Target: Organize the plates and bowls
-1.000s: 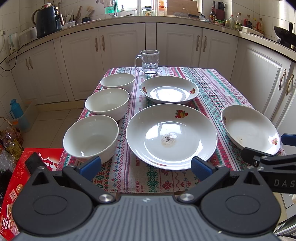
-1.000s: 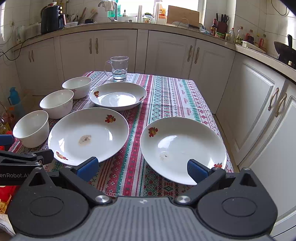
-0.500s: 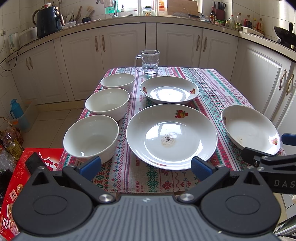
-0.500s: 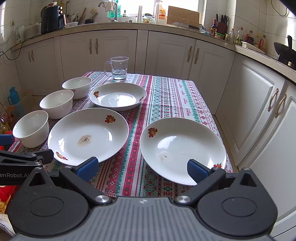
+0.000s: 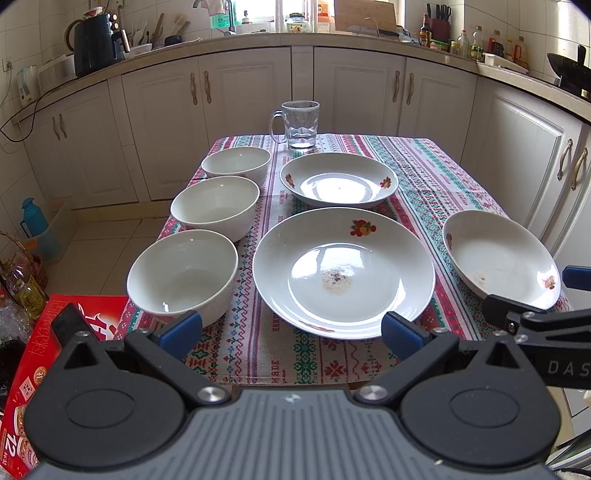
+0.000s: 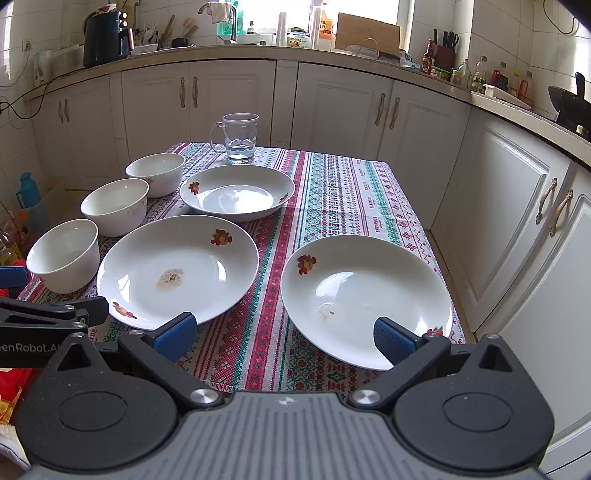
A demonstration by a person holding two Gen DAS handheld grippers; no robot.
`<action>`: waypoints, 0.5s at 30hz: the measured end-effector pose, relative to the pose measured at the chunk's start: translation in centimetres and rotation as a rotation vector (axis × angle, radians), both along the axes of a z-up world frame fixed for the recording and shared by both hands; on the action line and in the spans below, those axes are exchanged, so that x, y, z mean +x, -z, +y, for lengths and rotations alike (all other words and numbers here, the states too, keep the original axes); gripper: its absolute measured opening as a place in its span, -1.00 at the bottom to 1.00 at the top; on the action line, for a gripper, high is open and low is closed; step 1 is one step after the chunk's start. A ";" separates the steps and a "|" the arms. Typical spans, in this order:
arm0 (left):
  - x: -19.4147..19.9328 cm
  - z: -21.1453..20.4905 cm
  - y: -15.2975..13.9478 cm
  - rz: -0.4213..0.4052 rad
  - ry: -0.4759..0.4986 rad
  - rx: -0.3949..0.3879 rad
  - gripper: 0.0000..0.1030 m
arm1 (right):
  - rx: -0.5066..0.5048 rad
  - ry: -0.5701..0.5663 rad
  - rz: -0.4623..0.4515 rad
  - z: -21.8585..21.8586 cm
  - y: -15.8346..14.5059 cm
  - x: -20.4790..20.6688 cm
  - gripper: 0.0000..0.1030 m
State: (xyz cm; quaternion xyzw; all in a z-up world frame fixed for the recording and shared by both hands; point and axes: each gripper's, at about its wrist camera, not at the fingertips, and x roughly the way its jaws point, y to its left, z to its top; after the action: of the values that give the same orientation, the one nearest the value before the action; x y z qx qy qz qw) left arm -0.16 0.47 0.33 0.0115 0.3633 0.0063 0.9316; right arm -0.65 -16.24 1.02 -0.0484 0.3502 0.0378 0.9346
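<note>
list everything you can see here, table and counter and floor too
bowls: 3, white, in a row down the table's left edge
plates: 3, white with fruit prints, one centre near, one behind it, one at the right edge
glass mug: 1, clear, far end of the table
tablecloth: 1, red, green and white pattern, covering the table
kettle: 1, dark, on the counter at left
cutting board: 1, wooden, on the counter at the back
blue bottle: 1, on the floor at left
red box: 1, on the floor beside the table
left claw: open, empty, near the front table edge
right claw: open, empty, over the right plate's near rim
</note>
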 end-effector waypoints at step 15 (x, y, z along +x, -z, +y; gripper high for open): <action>0.8 -0.4 0.0 -0.021 0.050 -0.014 0.98 | -0.011 -0.021 -0.032 -0.2 -0.2 0.0 1.00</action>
State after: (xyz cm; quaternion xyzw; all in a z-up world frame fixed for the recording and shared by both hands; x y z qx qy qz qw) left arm 0.59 0.07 0.38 0.0138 0.3533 -0.0194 0.9352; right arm -0.70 -16.47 1.23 -0.0578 0.3351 0.0450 0.9393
